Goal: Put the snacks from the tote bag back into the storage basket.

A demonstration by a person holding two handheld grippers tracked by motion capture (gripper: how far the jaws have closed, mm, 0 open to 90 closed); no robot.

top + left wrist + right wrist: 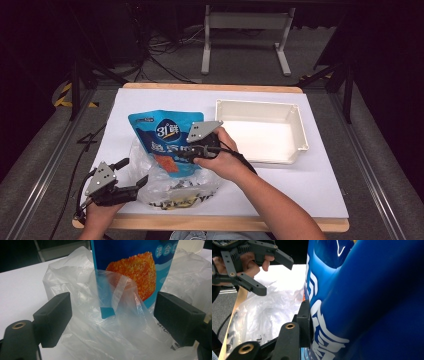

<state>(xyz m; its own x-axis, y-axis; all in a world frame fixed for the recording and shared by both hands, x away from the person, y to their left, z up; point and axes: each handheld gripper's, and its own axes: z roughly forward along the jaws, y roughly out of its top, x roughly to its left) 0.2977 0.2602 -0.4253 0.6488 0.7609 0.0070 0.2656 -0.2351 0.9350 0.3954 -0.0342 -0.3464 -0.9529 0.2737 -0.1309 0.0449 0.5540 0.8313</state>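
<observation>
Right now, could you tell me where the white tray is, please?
In the high view, the white tray sits on the table's far right, just right of the blue snack bag.

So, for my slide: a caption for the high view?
Right gripper clamps blue snack pouch over clear plastic bag; left gripper open.

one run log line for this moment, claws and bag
right claw: shut on blue snack pouch | left claw: open at clear plastic bag | white tray: empty
</observation>
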